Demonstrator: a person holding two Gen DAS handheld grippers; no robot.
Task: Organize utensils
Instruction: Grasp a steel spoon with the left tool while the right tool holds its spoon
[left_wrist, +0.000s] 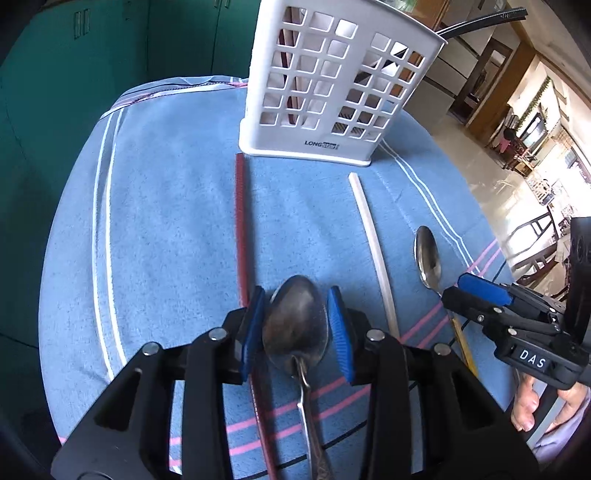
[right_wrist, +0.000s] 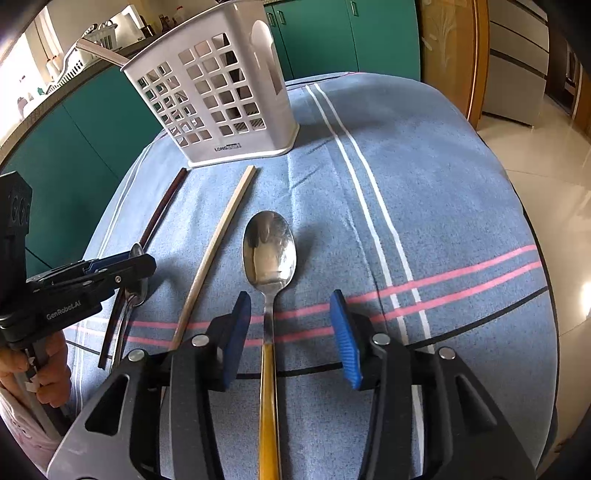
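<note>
A white perforated utensil holder (left_wrist: 332, 85) (right_wrist: 218, 92) stands upright at the far side of the blue cloth. A steel spoon (left_wrist: 295, 325) lies between the blue pads of my left gripper (left_wrist: 297, 328), which is open around its bowl. A second spoon with a yellow handle (right_wrist: 269, 258) (left_wrist: 427, 258) lies under my right gripper (right_wrist: 291, 332), which is open astride its neck. A dark red chopstick (left_wrist: 242, 229) (right_wrist: 162, 210) and a pale chopstick (left_wrist: 373, 243) (right_wrist: 218, 236) lie between them.
The blue striped cloth (left_wrist: 166, 221) (right_wrist: 424, 206) covers a small table with rounded edges. Green cabinets (left_wrist: 92, 74) stand behind it. A tiled floor (right_wrist: 554, 155) lies to the right. A black utensil handle (left_wrist: 480, 20) sticks out of the holder.
</note>
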